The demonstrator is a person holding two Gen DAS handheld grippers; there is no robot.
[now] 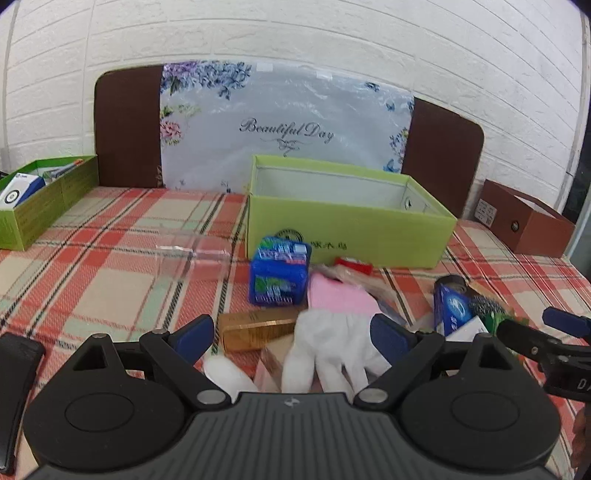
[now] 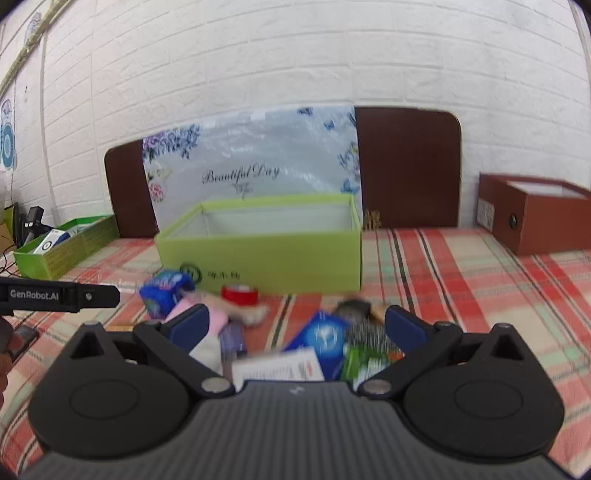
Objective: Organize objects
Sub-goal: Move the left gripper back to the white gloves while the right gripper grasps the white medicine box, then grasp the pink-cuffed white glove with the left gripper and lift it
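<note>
1. White brick wall [image 1: 332, 33] fills the top of the left wrist view; below it a plaid tablecloth [image 1: 110, 266] in red, cream and green covers the surface.
2. Same view, centre: open lime green box [image 1: 351, 236], looks empty inside. Behind it a floral sheet [image 1: 280, 125] reading "Beautiful Day" leans on a brown board [image 1: 125, 125].
3. Upper left: second green box [image 1: 40, 206] w/ small packages in it. Far right: brown box [image 1: 524, 229].
4. Clutter in front of the lime box, lower centre: blue packet [image 1: 279, 277], pink cloth [image 1: 340, 295], white glove [image 1: 328, 347], gold box [image 1: 258, 328], red item [image 1: 352, 264] touching the box front, blue-and-white pack [image 1: 452, 308] at right.
5. Left gripper [image 1: 293, 334] at the bottom, jaws spread wide, nothing held; glove and gold box lie between the blue pads.
6. Right edge: tip of the right gripper [image 1: 543, 332], also open.
7. Right wrist view: same wall, cloth and lime green box [image 2: 266, 258] at centre, brown box [image 2: 535, 218] upper right, second green box [image 2: 62, 243] at left.
8. Right gripper [image 2: 295, 328] at the bottom, jaws fully apart, gripping nothing. Between them a blurred heap: blue pack [image 2: 325, 339], white card [image 2: 280, 367], something green, possibly a packet [image 2: 362, 360].
9. Left of that: blue packet [image 2: 164, 291], red item [image 2: 240, 293]. Left gripper's finger [image 2: 59, 294] enters at the left edge.
</note>
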